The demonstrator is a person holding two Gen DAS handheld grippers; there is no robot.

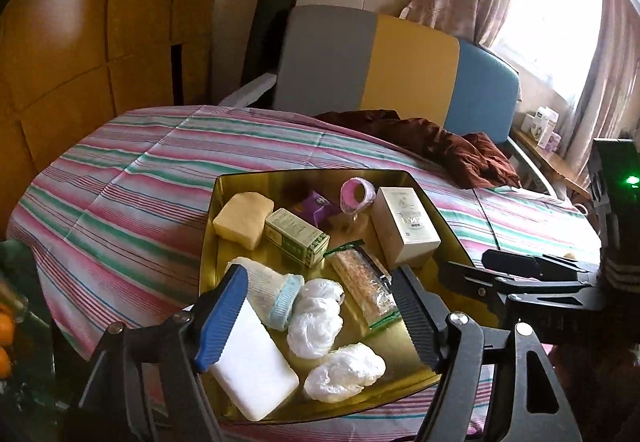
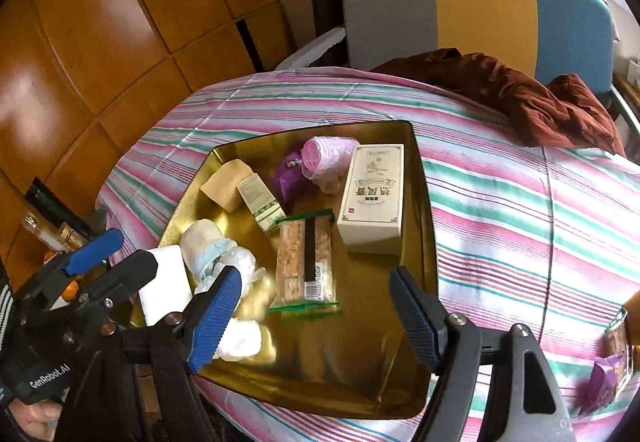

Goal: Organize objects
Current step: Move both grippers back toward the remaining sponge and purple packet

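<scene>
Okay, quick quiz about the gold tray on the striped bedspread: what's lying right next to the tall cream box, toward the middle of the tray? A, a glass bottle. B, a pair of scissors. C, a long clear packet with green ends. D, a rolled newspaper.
C: the long clear packet with green ends lies flat in the gold tray just beside the tall cream box; no scissors, bottle or newspaper is in the tray.

My two black linkage grippers (image 2: 316, 316) carry ribbed blue pads (image 2: 214, 318), silver pivot screws, and white "GenRobot.AI" lettering.
</scene>
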